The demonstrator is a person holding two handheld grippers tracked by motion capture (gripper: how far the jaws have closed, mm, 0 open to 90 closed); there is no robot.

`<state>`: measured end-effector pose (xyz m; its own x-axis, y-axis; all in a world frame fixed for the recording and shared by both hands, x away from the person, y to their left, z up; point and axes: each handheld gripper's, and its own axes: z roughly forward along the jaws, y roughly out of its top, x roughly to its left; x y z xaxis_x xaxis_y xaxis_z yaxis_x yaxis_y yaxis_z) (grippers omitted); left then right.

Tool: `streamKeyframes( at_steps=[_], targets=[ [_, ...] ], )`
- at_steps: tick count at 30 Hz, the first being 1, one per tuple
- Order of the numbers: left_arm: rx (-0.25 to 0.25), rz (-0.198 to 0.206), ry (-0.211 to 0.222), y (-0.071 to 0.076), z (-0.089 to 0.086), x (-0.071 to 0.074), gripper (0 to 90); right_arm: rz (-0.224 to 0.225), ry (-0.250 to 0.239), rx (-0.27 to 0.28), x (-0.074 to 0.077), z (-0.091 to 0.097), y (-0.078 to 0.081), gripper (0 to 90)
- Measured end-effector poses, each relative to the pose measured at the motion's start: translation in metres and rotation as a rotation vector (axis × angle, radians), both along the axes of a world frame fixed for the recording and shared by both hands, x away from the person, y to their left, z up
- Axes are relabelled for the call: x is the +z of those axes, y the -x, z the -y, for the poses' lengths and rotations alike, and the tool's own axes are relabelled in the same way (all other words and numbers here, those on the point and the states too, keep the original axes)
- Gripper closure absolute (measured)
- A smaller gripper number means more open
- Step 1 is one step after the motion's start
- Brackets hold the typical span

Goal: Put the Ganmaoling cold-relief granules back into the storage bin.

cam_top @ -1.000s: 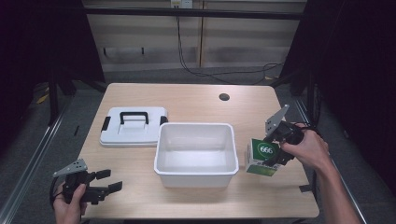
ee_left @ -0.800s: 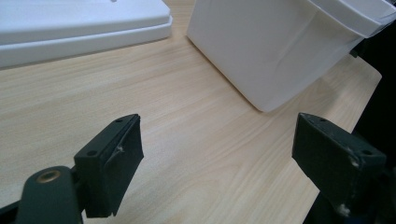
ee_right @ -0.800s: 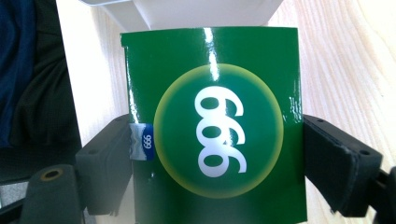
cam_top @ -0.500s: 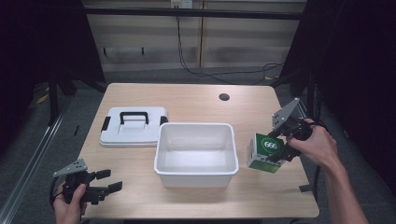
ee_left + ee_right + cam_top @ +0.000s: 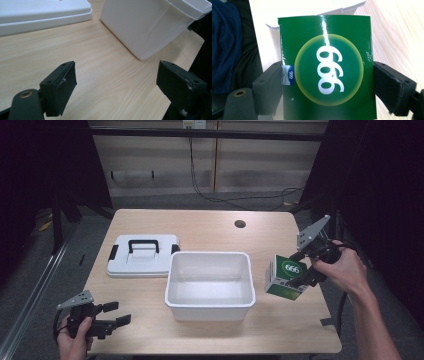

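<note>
The right gripper clamps the green box by its two sides, one jaw on each, and holds it tilted off the table just beside the white tub; probably the box goes into that tub, so it should clear the near rim before the jaws let go; the left gripper gapes wide over bare wood, holding nothing. Beyond the jaws: one box, one tub, one lid with a black handle.
</note>
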<state>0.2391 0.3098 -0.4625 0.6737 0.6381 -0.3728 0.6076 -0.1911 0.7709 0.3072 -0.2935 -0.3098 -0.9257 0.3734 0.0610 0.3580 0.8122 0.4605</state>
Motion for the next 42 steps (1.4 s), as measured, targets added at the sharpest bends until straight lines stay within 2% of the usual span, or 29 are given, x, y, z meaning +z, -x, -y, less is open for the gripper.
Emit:
streamKeyframes(
  at_steps=[4,14,18,23,32,42],
  targets=[
    [0.0,0.0,0.0,0.0,0.0,0.0,16.3,0.02,-0.016,0.007,0.008,-0.003,0.0,16.2],
    [-0.001,0.001,0.0,0.0,0.0,0.0,16.3,0.055,-0.015,0.015,0.032,-0.012,-0.002,16.3],
    [-0.001,0.001,0.0,0.0,0.0,0.0,16.3,0.064,-0.019,0.02,0.038,-0.018,-0.004,16.3],
    [0.0,0.001,0.0,0.0,0.0,0.0,16.3,0.05,-0.013,0.033,0.043,-0.03,-0.007,16.4],
    [-0.002,0.002,0.001,0.0,0.0,0.0,16.3,0.065,-0.018,0.063,0.056,-0.053,-0.015,16.3],
    [-0.002,0.003,0.003,0.0,-0.001,0.0,16.3,0.05,0.013,0.101,0.06,-0.079,-0.023,16.4]
  ],
)
